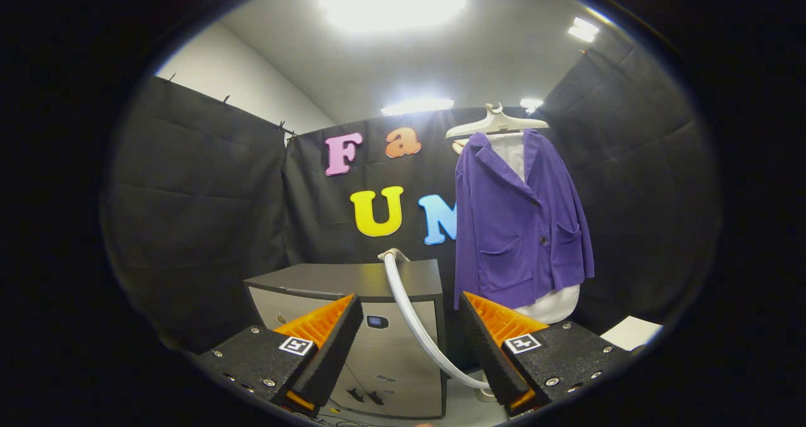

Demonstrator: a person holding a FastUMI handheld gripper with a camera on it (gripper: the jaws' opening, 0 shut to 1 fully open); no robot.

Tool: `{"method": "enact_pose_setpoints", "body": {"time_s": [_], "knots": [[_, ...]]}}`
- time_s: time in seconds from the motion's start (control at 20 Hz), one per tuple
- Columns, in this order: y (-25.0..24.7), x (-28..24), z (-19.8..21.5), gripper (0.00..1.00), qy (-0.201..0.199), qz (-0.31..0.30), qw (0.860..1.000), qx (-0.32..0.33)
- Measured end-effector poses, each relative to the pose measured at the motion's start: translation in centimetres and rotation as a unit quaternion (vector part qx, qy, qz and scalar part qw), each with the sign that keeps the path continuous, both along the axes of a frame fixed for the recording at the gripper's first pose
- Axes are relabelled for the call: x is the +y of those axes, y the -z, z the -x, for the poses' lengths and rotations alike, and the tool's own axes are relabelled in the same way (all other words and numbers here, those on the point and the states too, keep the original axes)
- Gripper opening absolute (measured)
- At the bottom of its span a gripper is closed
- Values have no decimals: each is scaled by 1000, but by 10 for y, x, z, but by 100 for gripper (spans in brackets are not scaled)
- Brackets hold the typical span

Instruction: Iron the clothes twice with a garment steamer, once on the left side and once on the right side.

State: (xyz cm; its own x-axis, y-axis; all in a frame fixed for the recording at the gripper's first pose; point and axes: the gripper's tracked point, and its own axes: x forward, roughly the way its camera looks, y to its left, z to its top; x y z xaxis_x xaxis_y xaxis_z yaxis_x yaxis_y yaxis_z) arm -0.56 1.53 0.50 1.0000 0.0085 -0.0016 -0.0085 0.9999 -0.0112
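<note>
A purple jacket [519, 225] hangs over a white shirt [557, 304] on a pale hanger [497, 123], against the black wall beyond my right finger. The steamer's white hose [409, 313] comes off the back of a grey cabinet's dark top and curves down between my fingers. It ends at a white piece [485, 392] low by the right finger, mostly hidden. My gripper [409, 304] stands open, with the hose passing through the gap and neither finger touching it.
The grey cabinet [315, 276] with a dark top stands just ahead of the fingers, left of the jacket. A flat white object [631, 332] lies low to the right. Black cloth walls close in the booth on three sides.
</note>
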Motion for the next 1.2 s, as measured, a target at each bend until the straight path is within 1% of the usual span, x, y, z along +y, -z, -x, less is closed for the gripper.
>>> {"method": "enact_pose_setpoints", "body": {"time_s": [0.15,0.25,0.4,0.6,0.8,0.95,1.05,1.2], "knots": [[-10,12,2,94,-6,2,1000,-2],[-22,22,-5,94,-14,5,1000,-8],[-42,39,-24,94,-35,13,999,-12],[-71,62,-51,94,-72,9,997,-4],[-109,79,-86,94,-107,15,994,-12],[-134,87,-119,94,-124,12,992,-12],[-141,94,-142,94,-137,3,991,5],[-147,95,-182,94,-141,-6,989,37]]}}
